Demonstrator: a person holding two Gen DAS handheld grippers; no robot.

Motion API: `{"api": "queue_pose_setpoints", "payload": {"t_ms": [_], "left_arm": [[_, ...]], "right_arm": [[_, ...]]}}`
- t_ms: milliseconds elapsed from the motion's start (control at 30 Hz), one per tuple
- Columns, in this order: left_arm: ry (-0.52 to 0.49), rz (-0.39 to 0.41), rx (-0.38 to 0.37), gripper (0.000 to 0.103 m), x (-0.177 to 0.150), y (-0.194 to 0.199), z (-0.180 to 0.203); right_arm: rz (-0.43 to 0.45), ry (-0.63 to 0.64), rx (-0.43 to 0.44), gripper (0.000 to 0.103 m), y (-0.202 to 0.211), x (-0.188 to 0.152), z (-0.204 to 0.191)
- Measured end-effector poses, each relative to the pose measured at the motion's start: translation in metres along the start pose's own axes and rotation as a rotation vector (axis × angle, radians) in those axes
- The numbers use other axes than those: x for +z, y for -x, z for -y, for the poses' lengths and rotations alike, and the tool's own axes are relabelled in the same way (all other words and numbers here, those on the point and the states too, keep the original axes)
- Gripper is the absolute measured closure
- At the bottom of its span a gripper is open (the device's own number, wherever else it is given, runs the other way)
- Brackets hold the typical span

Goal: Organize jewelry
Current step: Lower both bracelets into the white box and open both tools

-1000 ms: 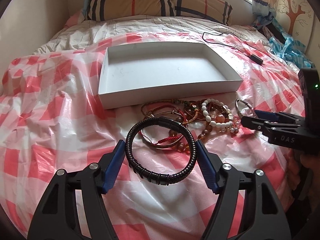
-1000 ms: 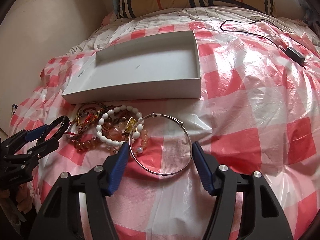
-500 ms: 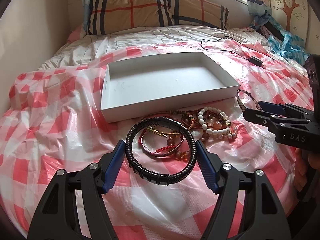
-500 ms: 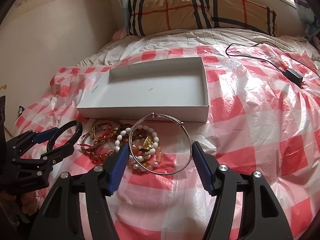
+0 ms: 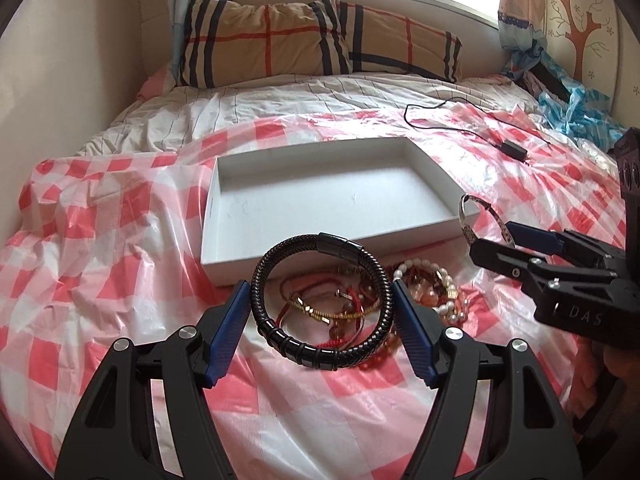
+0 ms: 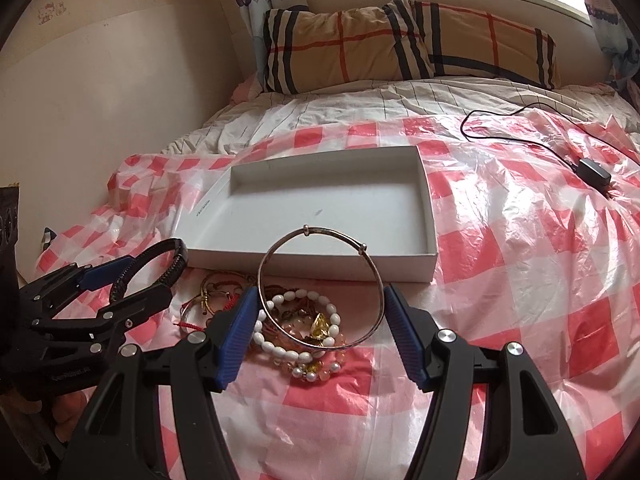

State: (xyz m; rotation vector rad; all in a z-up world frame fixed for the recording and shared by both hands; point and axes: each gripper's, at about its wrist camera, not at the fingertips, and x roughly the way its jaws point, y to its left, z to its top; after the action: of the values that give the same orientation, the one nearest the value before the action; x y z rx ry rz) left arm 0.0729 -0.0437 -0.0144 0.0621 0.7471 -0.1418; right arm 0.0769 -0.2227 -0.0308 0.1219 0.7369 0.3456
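Observation:
My left gripper (image 5: pixel 320 300) is shut on a black braided leather bracelet (image 5: pixel 340 246), held above the bed. It also shows in the right wrist view (image 6: pixel 120 276) at the left. My right gripper (image 6: pixel 318 304) is shut on a thin silver bangle (image 6: pixel 370 268), lifted over the pile. That bangle (image 5: pixel 466 220) shows at the right of the left wrist view in the right gripper (image 5: pixel 496 240). A pile of bead and cord bracelets (image 6: pixel 296 324) lies on the checked sheet in front of an empty white shallow box (image 5: pixel 332 196), also seen in the right wrist view (image 6: pixel 320 204).
A red-and-white checked plastic sheet (image 6: pixel 520 260) covers the bed. A black cable with an adapter (image 6: pixel 594 172) lies at the far right. A plaid pillow (image 5: pixel 320 40) sits at the headboard under the window. Blue plastic (image 5: pixel 576 112) lies at the far right. A wall runs along the left.
Both grippers have risen from the bed, each carrying its bracelet clear of the pile. The box and pile have stayed in place.

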Motion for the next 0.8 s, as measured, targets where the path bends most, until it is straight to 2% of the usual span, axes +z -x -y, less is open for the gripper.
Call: {"api": "queue_pose_setpoints", "payload": {"t_ms": [233, 500, 667, 733, 800], "left_arm": [[0.026, 0.025, 0.016, 0.036, 0.019, -0.013, 0.000], [0.084, 0.018, 0.034, 0.036, 0.044, -0.049, -0.011], [0.089, -0.001, 0.048, 0.035, 0.057, -0.081, -0.015], [0.094, -0.042, 0.048, 0.034, 0.056, -0.095, -0.016], [0.099, -0.073, 0.049, 0.034, 0.054, -0.103, -0.015]], "right_arm": [[0.025, -0.008, -0.015, 0.041, -0.013, 0.022, 0.000], [0.017, -0.023, -0.039, 0.041, -0.064, 0.053, 0.004], [-0.057, -0.001, -0.082, 0.040, -0.110, 0.059, 0.006], [-0.110, 0.017, -0.108, 0.033, -0.126, 0.055, 0.009], [-0.139, 0.052, -0.147, 0.032, -0.131, 0.050, 0.008]]}}
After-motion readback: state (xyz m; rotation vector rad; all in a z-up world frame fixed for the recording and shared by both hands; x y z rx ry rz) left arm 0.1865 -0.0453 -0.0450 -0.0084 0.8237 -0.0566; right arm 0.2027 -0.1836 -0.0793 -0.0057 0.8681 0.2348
